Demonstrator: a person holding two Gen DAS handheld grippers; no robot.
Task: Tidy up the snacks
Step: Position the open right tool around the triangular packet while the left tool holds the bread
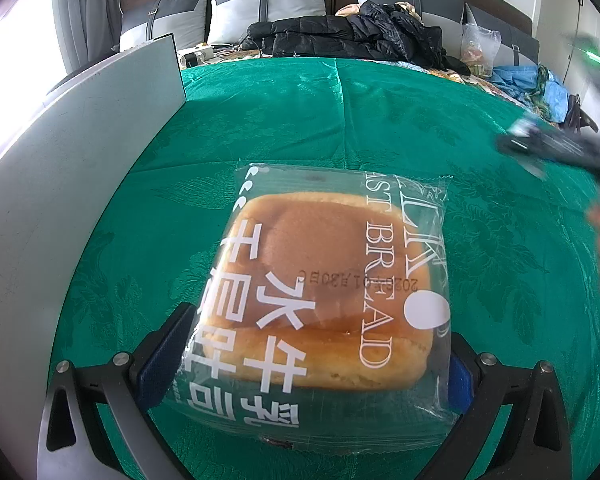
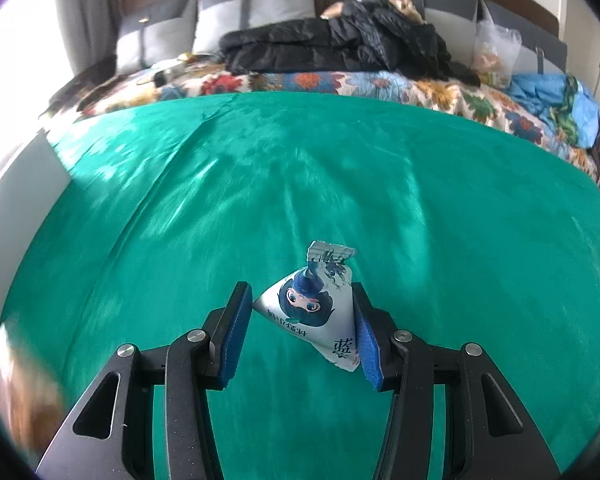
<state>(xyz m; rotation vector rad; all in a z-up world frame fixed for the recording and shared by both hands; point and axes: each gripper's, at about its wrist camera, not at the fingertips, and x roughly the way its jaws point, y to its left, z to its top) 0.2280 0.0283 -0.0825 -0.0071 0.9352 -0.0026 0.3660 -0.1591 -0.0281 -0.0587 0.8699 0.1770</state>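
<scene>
Left claw (image 1: 312,364): it is clamping the bread packet (image 1: 320,300) from both sides, its pads pressing the wrapper's edges, above the green worktop (image 1: 380,120).
Right claw (image 2: 304,334): it is gripping the small triangular sachet (image 2: 320,312); the pad at 3 o'clock is lying flat on it and the pad at 9 o'clock is meeting only its corner, as far as the view shows.
Where the snacks are: both are sitting in the claws, the sachet at 6 o'clock in the right wrist view, the bread filling the lower middle of the left.
Doing it well: I judge the sachet grip to be shallow, so moving slowly and level is advisable; the bread wants only a light squeeze.
Hard to see: the grey panel (image 1: 80,160) at 9 o'clock is running out of frame, so any container is hidden; the other gripper at 3 o'clock in the left view is smearing into blur.
</scene>
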